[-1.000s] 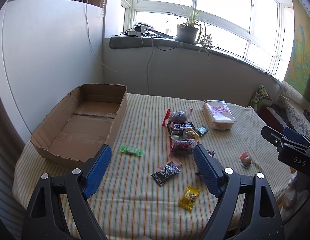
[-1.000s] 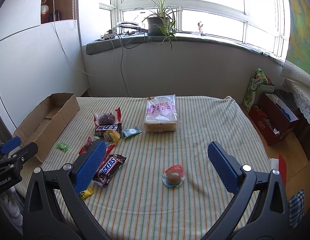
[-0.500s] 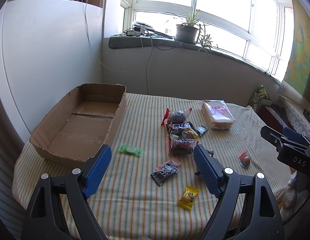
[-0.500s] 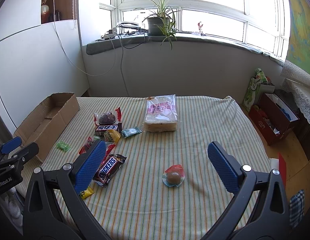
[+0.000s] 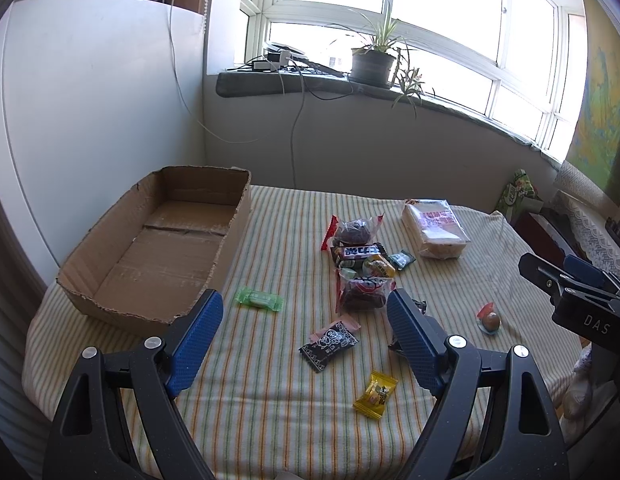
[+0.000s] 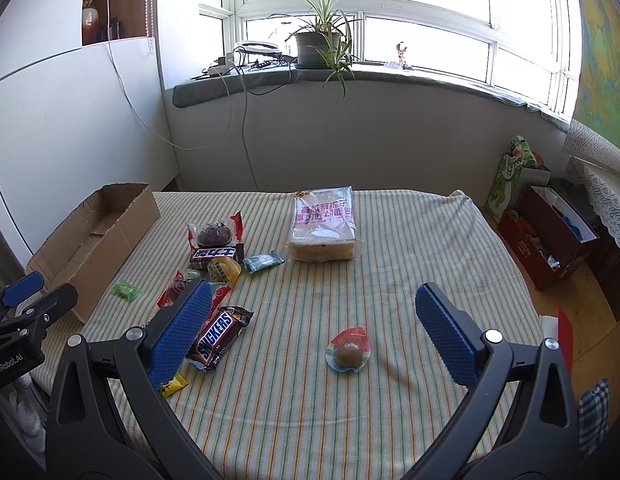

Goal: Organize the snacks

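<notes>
An empty cardboard box [image 5: 158,248] [image 6: 90,240] lies at the table's left. Snacks are scattered over the striped cloth: a bread loaf bag [image 5: 433,228] [image 6: 323,224], a green candy [image 5: 258,299] [image 6: 126,290], a black packet [image 5: 329,343], a yellow candy [image 5: 375,394], a Snickers bar [image 6: 218,336], a round sweet in a red and clear wrapper [image 6: 348,354] [image 5: 489,320], and a heap of wrapped snacks [image 5: 359,264] [image 6: 216,246]. My left gripper [image 5: 302,332] hangs open above the black packet. My right gripper [image 6: 310,328] is open above the round sweet. Both hold nothing.
A white panel [image 5: 90,120] stands left of the table. The wall and a windowsill with a potted plant [image 6: 317,40] and cables run behind it. A red box [image 6: 545,236] and bags stand on the floor at the right. The table's near edge lies under the grippers.
The left wrist view has drifted slightly, so the box and snacks sit a little lower and to the left. The right gripper has barely moved. Both stay open.
</notes>
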A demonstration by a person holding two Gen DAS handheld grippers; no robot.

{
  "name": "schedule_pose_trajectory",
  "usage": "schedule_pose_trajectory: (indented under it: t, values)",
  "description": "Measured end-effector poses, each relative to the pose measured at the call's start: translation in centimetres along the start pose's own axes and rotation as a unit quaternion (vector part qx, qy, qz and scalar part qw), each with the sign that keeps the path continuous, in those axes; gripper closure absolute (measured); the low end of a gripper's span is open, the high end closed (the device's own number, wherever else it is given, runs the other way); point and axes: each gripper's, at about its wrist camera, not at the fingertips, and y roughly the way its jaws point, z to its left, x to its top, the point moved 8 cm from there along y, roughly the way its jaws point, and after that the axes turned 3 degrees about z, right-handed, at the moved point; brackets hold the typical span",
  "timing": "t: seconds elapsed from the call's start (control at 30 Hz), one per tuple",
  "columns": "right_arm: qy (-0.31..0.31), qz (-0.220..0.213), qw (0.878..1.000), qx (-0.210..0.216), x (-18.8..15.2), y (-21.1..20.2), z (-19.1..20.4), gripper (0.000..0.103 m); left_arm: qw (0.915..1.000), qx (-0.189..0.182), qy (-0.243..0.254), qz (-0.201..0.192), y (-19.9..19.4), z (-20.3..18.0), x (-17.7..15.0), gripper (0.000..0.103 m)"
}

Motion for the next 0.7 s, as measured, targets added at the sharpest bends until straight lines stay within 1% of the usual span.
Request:
schedule_pose_trajectory:
  t: [0.43,0.67,0.7]
  values:
    - [-0.003,0.01,1.0,0.001,-0.4,0.7,0.1,0.0,1.0,-0.002,-0.001,0.007,0.6,0.0,-0.4,0.019]
    - [-0.009,0.018,1.0,0.023,-0.9,1.1,-0.8,0.0,0.9994,-0.017,-0.008,0.029,1.6,0.3,-1.4,0.02]
    - [-0.007,0.02,0.999,0.027,-1.0,1.1,-1.2,0.0,0.9992,-0.019,-0.009,0.033,1.7,0.3,-1.6,0.022]
